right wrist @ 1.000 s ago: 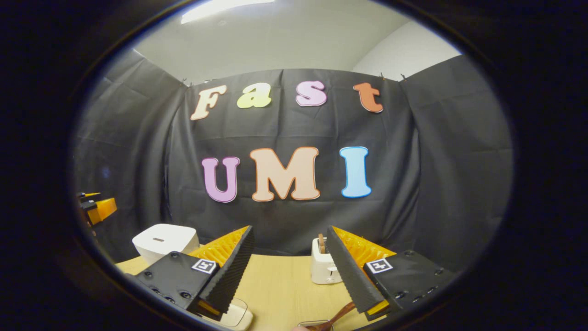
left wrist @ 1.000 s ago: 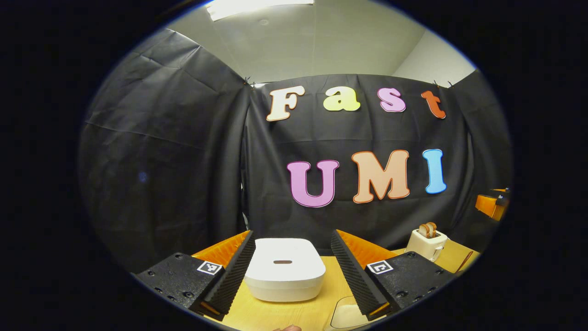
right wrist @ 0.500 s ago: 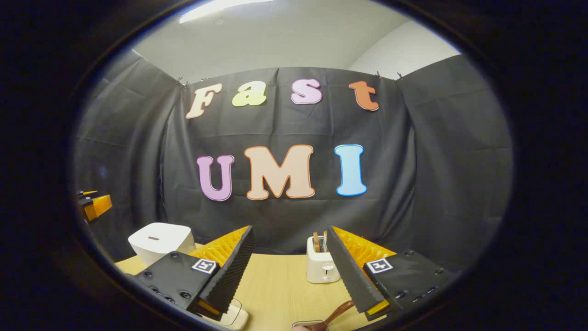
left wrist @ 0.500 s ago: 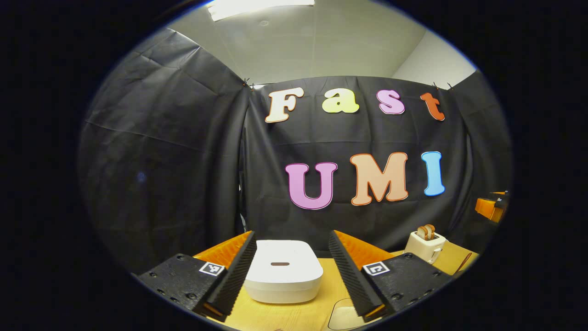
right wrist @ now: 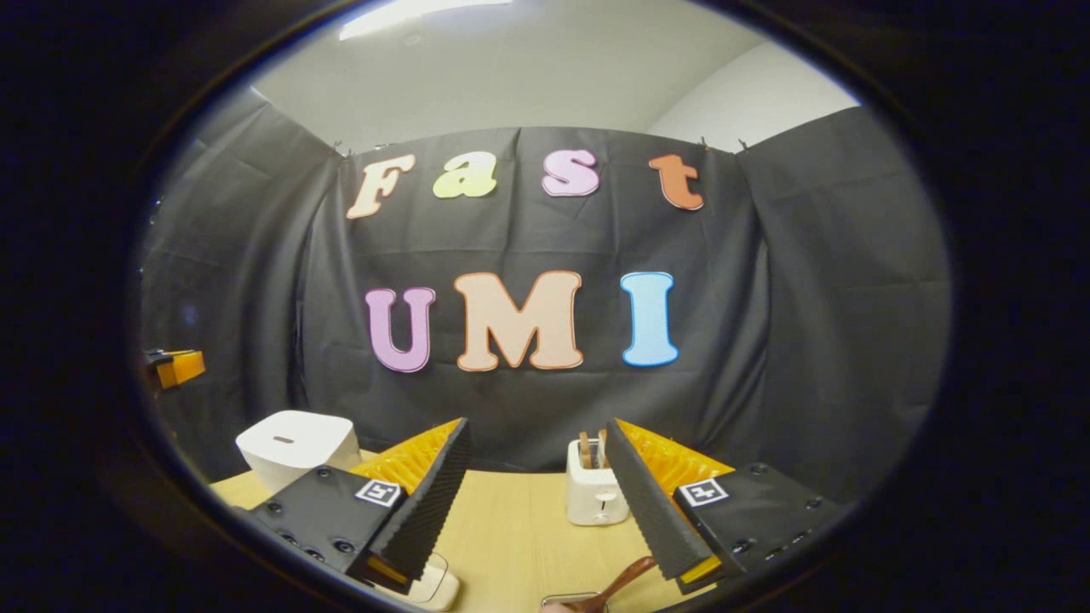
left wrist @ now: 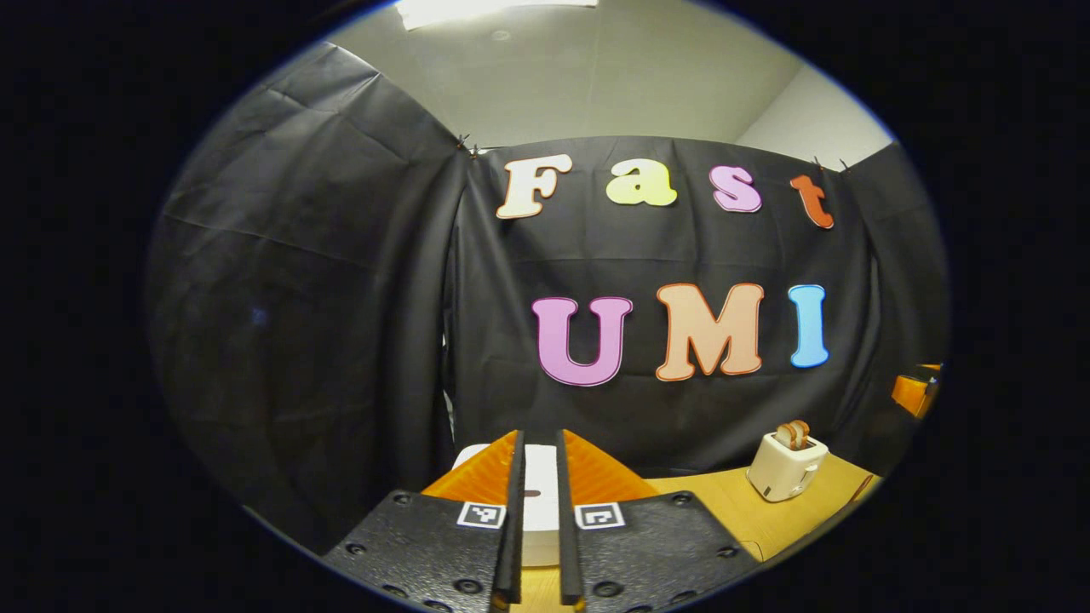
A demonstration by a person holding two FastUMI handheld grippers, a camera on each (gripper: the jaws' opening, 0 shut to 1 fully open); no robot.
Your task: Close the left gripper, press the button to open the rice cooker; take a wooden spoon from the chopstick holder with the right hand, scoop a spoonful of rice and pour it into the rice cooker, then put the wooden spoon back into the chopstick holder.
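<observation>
Rice cooker [left wrist: 540, 502] straight ahead of us on the counter [left wrist: 749, 511], lid down, sitting just beyond our left claw [left wrist: 537, 545], and here is the news: that claw has snapped together. Half a second ago its fingers stood wide with the whole cooker showing between them; now only a thin slit is left, nothing caught inside it, and through it we glimpse a sliver of the cooker's white lid with its dark button slot. That ticks off the first order of the task, so by our reckoning the press on the button comes next, and the claw looks lined up on it but not yet touching.

Over to our right claw [right wrist: 536, 498]: fingers spread wide, gripping nothing, hanging above the counter well to the right of the rice cooker. The wooden spoon [right wrist: 617, 585] pokes up just under its right finger, still waiting in what we take to be the chopstick holder [right wrist: 572, 600], only a rim of it visible. A toaster [right wrist: 593, 492] stands farther right of the cooker, near the wall.
</observation>
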